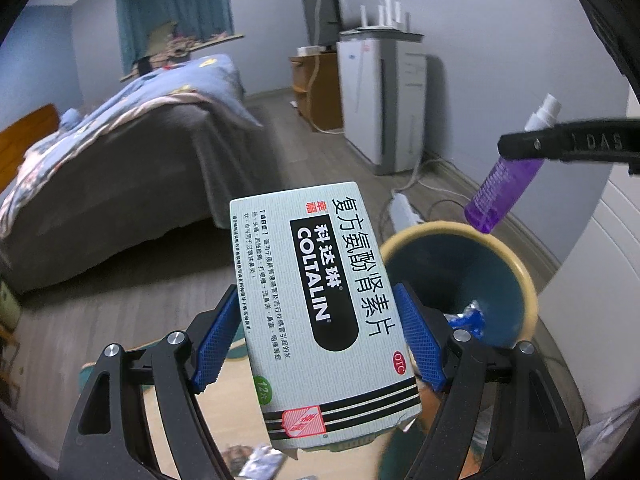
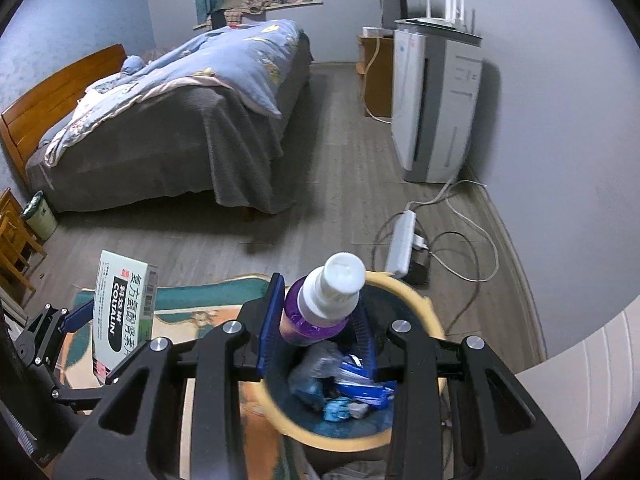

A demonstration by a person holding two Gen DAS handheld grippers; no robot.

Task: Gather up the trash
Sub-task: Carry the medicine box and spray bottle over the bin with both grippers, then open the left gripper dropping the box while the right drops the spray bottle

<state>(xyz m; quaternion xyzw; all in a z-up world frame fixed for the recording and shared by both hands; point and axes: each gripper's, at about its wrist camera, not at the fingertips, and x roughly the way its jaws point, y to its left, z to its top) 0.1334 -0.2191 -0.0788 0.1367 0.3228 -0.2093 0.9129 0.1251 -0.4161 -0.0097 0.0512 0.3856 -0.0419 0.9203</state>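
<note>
My left gripper [image 1: 320, 340] is shut on a pale green Coltalin medicine box [image 1: 320, 312], held upright just left of a blue trash bin with a yellow rim [image 1: 520, 276]. The box also shows in the right wrist view [image 2: 120, 312]. My right gripper [image 2: 316, 324] is shut on a purple spray bottle with a white cap [image 2: 324, 304], held right over the bin [image 2: 428, 312]. The bottle shows in the left wrist view [image 1: 500, 184] above the bin's rim. Crumpled blue and white wrappers [image 2: 340, 388] lie inside the bin.
A patterned green and orange mat [image 2: 192, 316] lies under the grippers. A bed with a blue quilt [image 2: 180, 92] fills the left. A white air purifier [image 2: 436, 100], power strip with cables [image 2: 402, 244] and wooden cabinet [image 2: 376, 76] stand along the right wall.
</note>
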